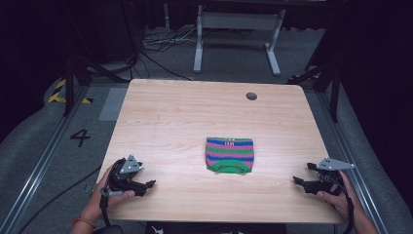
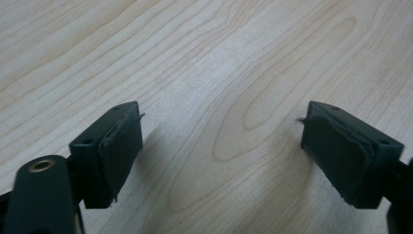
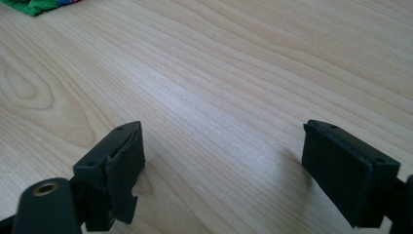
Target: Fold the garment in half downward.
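Nothing begun, seemingly: folded striped knit garment (image 1: 229, 154) untouched mid-table (image 1: 165, 112), left gripper (image 1: 149, 184) and right gripper (image 1: 298, 181) spread empty near front corners.

I see a pink, blue and green striped knit cloth (image 1: 230, 155) on my pale woodgrain table (image 1: 170, 122), between black grippers.

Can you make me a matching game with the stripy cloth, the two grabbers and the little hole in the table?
Things:
1. striped cloth
2. left gripper
3. right gripper
4. round hole

Places:
A. near the table's far edge
B. near the front right corner
C. middle of the table
D. near the front left corner

Pairs: 1-C, 2-D, 3-B, 4-A
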`<action>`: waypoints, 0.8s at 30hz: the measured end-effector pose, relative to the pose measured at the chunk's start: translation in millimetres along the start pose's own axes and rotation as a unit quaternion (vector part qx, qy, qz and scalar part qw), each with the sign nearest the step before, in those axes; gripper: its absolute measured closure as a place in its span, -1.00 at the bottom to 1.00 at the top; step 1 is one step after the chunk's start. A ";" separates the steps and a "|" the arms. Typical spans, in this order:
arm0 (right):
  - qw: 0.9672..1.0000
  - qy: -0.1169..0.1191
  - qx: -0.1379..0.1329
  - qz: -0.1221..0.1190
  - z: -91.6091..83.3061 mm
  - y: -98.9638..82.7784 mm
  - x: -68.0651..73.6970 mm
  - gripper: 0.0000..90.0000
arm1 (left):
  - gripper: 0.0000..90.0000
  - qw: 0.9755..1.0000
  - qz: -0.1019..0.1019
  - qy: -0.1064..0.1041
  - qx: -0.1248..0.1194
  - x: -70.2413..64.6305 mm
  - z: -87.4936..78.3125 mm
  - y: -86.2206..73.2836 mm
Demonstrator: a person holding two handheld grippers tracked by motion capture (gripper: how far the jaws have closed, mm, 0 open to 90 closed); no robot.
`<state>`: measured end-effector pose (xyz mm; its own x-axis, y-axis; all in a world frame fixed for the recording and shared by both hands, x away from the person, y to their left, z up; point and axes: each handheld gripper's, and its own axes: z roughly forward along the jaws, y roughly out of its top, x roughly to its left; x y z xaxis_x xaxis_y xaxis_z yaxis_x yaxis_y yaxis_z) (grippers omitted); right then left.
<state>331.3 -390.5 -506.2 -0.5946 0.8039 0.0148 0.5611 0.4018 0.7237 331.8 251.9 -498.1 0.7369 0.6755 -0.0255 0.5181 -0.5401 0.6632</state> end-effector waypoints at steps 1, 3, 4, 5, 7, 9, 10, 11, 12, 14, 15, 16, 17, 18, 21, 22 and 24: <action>1.000 0.004 0.002 0.005 0.5 0.1 -1.0 -0.66 | -0.68 1.000 -0.004 0.001 -0.005 -0.2 0.3 -1.2; 1.000 0.006 0.003 0.002 0.8 0.3 -1.9 -0.67 | -0.67 1.000 -0.004 0.003 -0.004 -0.2 -0.4 -1.5; 1.000 0.006 0.003 0.002 1.0 0.5 -2.0 -0.68 | -0.67 1.000 -0.004 0.003 -0.004 -0.2 -0.3 -1.6; 1.000 0.005 0.003 0.003 1.4 0.8 -2.0 -0.68 | -0.68 1.000 -0.005 0.004 -0.005 -0.3 -0.2 -1.6; 1.000 0.004 0.003 0.004 1.5 0.9 -1.9 -0.68 | -0.68 1.000 -0.005 0.004 -0.005 -0.3 -0.1 -1.6; 1.000 0.004 0.003 0.003 1.5 0.9 -1.9 -0.68 | -0.68 1.000 -0.008 0.004 -0.005 -0.4 -0.2 -1.7; 1.000 0.004 0.003 0.004 1.5 0.9 -1.9 -0.69 | -0.68 1.000 -0.007 0.005 -0.005 -0.2 -0.2 -1.7; 1.000 0.004 0.003 0.003 1.5 0.9 -1.9 -0.68 | -0.68 1.000 -0.008 0.005 -0.005 -0.2 -0.2 -1.7; 1.000 0.004 0.003 0.003 1.6 0.9 -1.9 -0.69 | -0.68 1.000 -0.009 0.005 -0.005 -0.2 -0.1 -1.7; 1.000 0.004 0.003 0.003 1.5 0.9 -1.9 -0.69 | -0.68 1.000 -0.008 0.005 -0.005 -0.2 -0.1 -1.7; 1.000 0.004 0.003 0.003 1.5 0.9 -1.9 -0.69 | -0.68 1.000 -0.009 0.005 -0.005 -0.2 -0.1 -1.7; 1.000 0.004 0.003 0.004 1.6 0.9 -1.9 -0.68 | -0.68 1.000 -0.008 0.006 -0.005 -0.1 -0.1 -1.7; 1.000 0.004 0.003 0.004 1.6 0.9 -1.9 -0.69 | -0.68 1.000 -0.009 0.007 -0.005 -0.2 -0.1 -1.7; 1.000 0.004 0.003 0.004 1.8 1.0 -1.9 -0.69 | -0.68 1.000 -0.011 0.006 -0.005 -0.4 0.0 -1.6; 1.000 0.004 0.003 0.004 1.7 1.0 -1.9 -0.69 | -0.68 1.000 -0.010 0.011 -0.005 0.0 0.3 -1.0; 1.000 0.004 0.003 0.004 1.7 1.0 -1.9 -0.69 | -0.68 1.000 -0.012 0.011 -0.005 -0.4 0.6 -1.0; 1.000 0.004 0.003 0.004 1.7 1.0 -1.9 -0.69 | -0.69 1.000 -0.014 0.013 -0.005 -0.8 1.2 -0.5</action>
<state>334.0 -390.9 -506.7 -0.5947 0.8035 0.0262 0.5693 0.3979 0.7194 331.5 251.1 -499.3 0.7106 0.7031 -0.0256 0.5347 -0.5160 0.6692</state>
